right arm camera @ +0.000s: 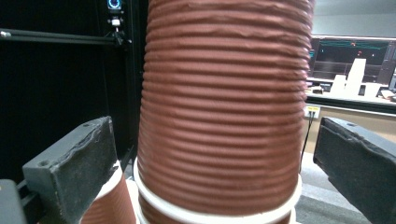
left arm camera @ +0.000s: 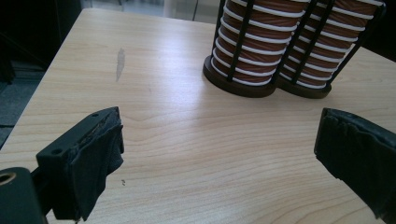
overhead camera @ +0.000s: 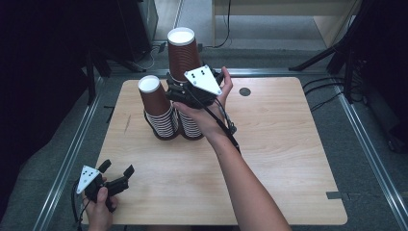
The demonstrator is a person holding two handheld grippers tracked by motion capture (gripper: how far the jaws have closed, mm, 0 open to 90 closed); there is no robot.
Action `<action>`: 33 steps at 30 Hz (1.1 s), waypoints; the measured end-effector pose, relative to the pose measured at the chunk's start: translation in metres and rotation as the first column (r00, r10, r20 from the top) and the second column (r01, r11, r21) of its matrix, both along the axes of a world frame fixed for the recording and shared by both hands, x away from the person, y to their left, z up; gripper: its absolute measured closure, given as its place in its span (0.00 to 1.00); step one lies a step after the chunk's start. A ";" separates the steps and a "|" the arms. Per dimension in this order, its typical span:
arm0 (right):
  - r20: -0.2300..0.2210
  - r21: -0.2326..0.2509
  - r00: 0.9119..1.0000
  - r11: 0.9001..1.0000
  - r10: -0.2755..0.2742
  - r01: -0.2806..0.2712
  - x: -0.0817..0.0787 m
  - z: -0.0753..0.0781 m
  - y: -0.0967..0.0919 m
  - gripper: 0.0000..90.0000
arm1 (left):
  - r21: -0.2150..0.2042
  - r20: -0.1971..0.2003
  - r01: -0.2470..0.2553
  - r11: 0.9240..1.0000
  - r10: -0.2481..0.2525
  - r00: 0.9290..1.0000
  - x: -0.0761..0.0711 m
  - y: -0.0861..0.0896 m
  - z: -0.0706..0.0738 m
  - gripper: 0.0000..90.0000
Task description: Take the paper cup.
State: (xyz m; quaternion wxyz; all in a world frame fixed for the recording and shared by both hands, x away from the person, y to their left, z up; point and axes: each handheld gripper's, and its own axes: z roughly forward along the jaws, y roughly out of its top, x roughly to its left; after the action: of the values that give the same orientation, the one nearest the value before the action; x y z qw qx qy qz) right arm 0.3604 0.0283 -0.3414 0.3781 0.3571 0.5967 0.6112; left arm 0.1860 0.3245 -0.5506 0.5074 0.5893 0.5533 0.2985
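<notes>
Two stacks of brown ribbed paper cups stood side by side on the wooden table (overhead camera: 269, 159), each in a black wire holder with a round base. Landmark taken: the taller stack (overhead camera: 185, 72).

The shorter stack (overhead camera: 156, 103) stood just beside the taller stack, on the person's left of it, bases touching or nearly so; I could not tell which from the high view. Both top cups showed white rims and white insides.

The right gripper (overhead camera: 179, 90) was at the taller stack, on its near side, well above the table, with its grey three-cornered plate (overhead camera: 203, 80) facing up. The right hand (overhead camera: 211, 103) wrapped it from behind. In the right gripper view the jaws stood wide, one on each side of the top cup (right arm camera: 224, 102) of the taller stack, with a clear gap on the right side and a narrow one on the left. The pads did not press the cup. A white rim of the next cup showed below it.

The left gripper (overhead camera: 117, 174) lay well apart from the taller stack, near the table's front left corner, held low in the left hand (overhead camera: 98, 204). Its jaws were spread wide with nothing between them, pointing toward the holders (left arm camera: 289, 46). A faint pale scuff (left arm camera: 120, 63) marked the tabletop left of the stacks.
</notes>
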 end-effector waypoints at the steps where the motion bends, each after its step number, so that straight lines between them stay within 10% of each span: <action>1: 0.002 0.011 1.000 1.000 -0.010 0.010 0.001 0.002 0.002 0.00 | 0.000 0.000 0.001 1.000 -0.001 1.000 0.000 0.000 0.000 0.02; 33: 0.013 -0.004 0.996 0.996 -0.089 0.089 0.012 0.020 0.015 0.14 | -0.009 -0.004 0.011 1.000 -0.011 1.000 0.001 0.000 0.000 0.02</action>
State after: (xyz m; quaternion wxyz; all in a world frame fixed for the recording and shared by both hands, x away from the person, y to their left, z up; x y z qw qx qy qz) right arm 0.3727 0.0433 -0.3212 0.4094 0.3785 0.5791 0.5948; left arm 0.1873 0.3245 -0.5507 0.5108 0.5903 0.5525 0.2921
